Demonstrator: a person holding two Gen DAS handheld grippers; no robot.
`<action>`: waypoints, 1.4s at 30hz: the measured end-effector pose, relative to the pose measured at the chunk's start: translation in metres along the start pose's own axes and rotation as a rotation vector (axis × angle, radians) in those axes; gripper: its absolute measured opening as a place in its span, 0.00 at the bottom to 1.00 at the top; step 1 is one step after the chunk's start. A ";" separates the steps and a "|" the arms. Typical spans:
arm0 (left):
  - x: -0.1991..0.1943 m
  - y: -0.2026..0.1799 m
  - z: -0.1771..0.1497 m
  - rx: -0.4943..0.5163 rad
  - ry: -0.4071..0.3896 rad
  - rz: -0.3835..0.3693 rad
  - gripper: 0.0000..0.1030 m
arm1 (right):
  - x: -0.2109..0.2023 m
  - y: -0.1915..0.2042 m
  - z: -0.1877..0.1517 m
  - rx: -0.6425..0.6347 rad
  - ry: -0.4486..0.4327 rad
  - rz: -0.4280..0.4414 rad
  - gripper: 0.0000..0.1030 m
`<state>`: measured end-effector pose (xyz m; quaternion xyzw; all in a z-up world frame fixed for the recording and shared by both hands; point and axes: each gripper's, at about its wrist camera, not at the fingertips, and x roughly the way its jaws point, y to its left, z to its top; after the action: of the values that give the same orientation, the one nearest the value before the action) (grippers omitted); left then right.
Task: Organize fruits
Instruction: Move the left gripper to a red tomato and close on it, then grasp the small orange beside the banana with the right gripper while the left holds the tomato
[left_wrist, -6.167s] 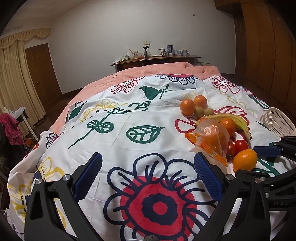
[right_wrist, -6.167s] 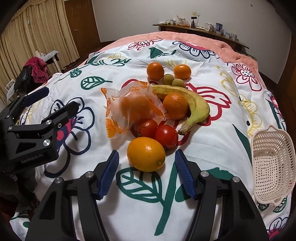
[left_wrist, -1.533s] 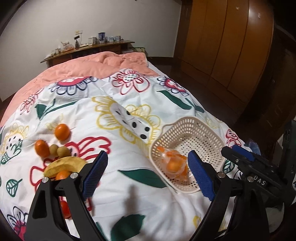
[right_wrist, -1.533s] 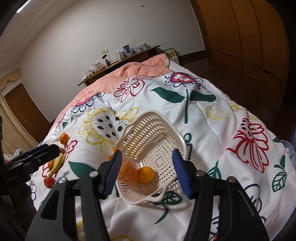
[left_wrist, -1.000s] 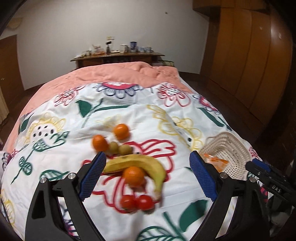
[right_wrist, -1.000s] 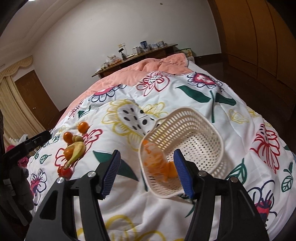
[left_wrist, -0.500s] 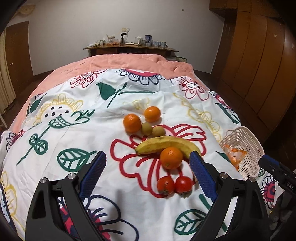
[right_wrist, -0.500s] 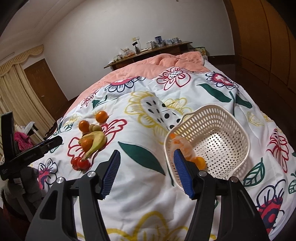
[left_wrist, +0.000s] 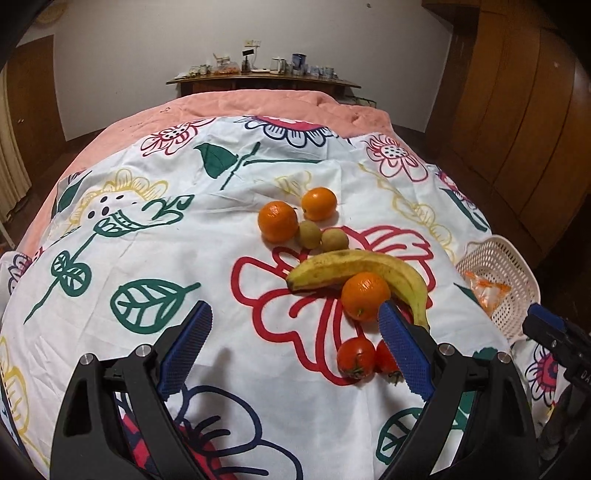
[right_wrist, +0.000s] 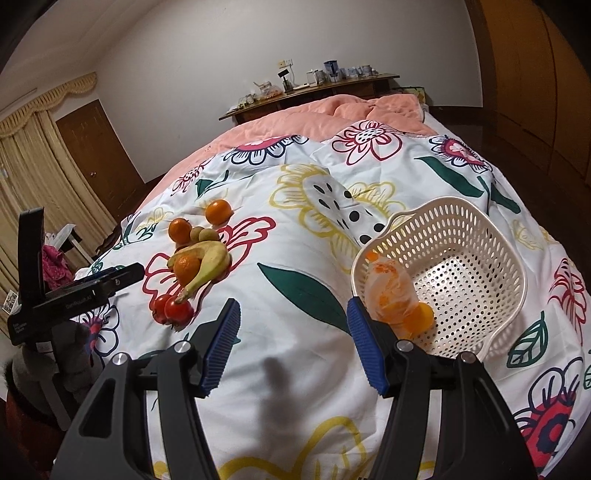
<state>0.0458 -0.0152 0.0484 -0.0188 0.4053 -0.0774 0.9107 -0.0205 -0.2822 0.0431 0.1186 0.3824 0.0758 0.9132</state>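
Note:
On the flowered bedcover lie a banana (left_wrist: 364, 266), an orange (left_wrist: 365, 295) against it, two red tomatoes (left_wrist: 355, 357), two more oranges (left_wrist: 277, 220) and two small brownish fruits (left_wrist: 309, 234). My left gripper (left_wrist: 293, 350) hangs open just in front of the tomatoes, holding nothing. A white perforated basket (right_wrist: 476, 236) sits at the right with a plastic bag of orange pieces (right_wrist: 388, 291) and one orange (right_wrist: 421, 316) inside. My right gripper (right_wrist: 293, 345) is open and empty, close to the basket's left rim. The same fruit pile (right_wrist: 195, 264) shows far left in the right wrist view.
The bedcover (left_wrist: 155, 229) lies over a pink quilt (left_wrist: 240, 105). A wooden sideboard (left_wrist: 258, 79) with small items stands at the far wall. Wooden wardrobes (left_wrist: 517, 110) line the right side. The basket (left_wrist: 496, 284) sits near the bed's right edge.
My left gripper swung from over the basket to face the fruit pile and came closer to it. My right gripper drew back leftward from the basket, which now sits to its right.

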 end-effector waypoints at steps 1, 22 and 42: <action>0.000 0.000 -0.001 0.004 0.002 -0.005 0.90 | 0.000 -0.001 0.000 0.002 0.000 0.000 0.59; 0.008 -0.015 -0.028 0.190 0.087 -0.161 0.51 | 0.005 0.000 -0.003 0.006 0.011 -0.003 0.59; 0.032 -0.029 -0.024 0.409 0.154 -0.268 0.28 | 0.008 0.002 -0.005 0.001 0.021 -0.001 0.59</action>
<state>0.0456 -0.0481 0.0114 0.1182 0.4432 -0.2788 0.8437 -0.0186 -0.2774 0.0356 0.1182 0.3921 0.0761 0.9091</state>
